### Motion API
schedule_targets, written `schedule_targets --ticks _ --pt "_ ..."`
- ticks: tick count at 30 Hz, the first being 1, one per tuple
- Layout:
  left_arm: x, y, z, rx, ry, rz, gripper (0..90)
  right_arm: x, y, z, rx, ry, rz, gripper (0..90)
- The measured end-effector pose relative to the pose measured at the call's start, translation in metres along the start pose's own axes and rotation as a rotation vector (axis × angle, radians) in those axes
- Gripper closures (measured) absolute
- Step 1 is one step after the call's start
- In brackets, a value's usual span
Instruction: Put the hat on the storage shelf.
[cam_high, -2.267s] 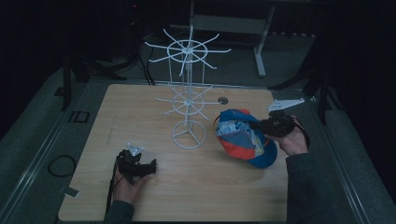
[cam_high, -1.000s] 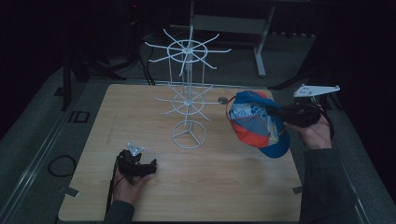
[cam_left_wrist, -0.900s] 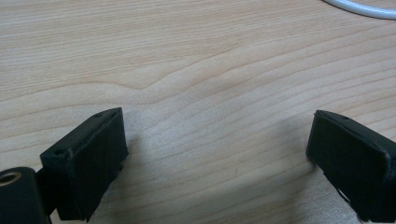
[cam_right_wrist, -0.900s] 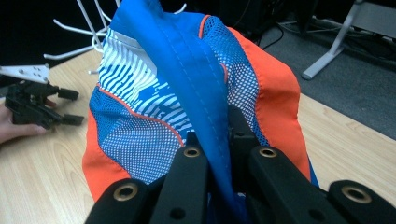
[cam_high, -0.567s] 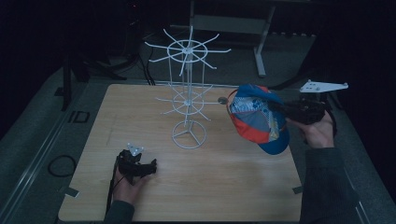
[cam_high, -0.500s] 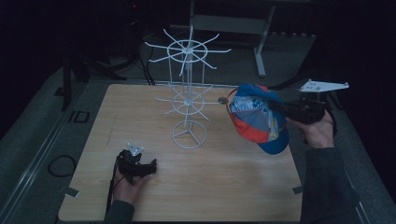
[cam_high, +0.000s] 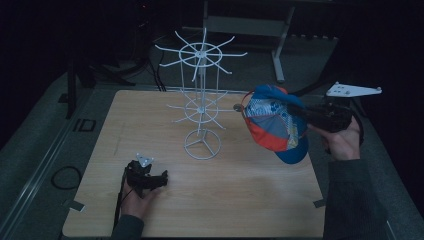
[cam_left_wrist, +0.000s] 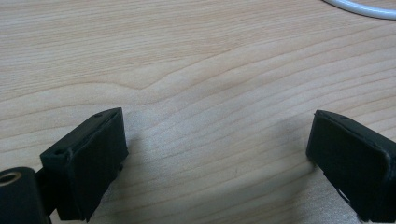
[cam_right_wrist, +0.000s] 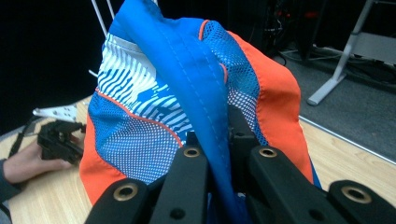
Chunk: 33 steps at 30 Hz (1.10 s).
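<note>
pale wood table (cam_high: 260, 200), dark room around.

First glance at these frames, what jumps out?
The blue, orange and white mesh cap stands out, held above the right side of the light wooden table with its blue fabric pinched in the right tongs. Next is the white wire display rack, upright near the table's middle. The left tongs, jaws apart, rest on the wood at front left.
</note>
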<state>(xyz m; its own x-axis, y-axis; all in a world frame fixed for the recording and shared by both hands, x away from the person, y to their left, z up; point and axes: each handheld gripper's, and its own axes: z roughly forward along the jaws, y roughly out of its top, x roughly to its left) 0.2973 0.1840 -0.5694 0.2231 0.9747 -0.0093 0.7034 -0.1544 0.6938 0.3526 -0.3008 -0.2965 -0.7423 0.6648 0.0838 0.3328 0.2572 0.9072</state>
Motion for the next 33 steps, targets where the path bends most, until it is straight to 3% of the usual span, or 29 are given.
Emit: schedule_targets --ticks 8,22,33 --pt "0.0 0.0 0.0 0.003 0.0 0.002 5.4 0.007 0.009 -0.008 -0.044 0.019 0.003 88.4" --pt "-0.001 0.0 0.0 0.002 0.0 0.002 5.4 0.02 0.021 -0.017 -0.072 0.077 -0.014 88.3" --pt "-0.001 0.001 0.0 0.003 0.0 0.003 5.4 0.022 0.028 -0.019 -0.088 0.103 -0.012 88.3"
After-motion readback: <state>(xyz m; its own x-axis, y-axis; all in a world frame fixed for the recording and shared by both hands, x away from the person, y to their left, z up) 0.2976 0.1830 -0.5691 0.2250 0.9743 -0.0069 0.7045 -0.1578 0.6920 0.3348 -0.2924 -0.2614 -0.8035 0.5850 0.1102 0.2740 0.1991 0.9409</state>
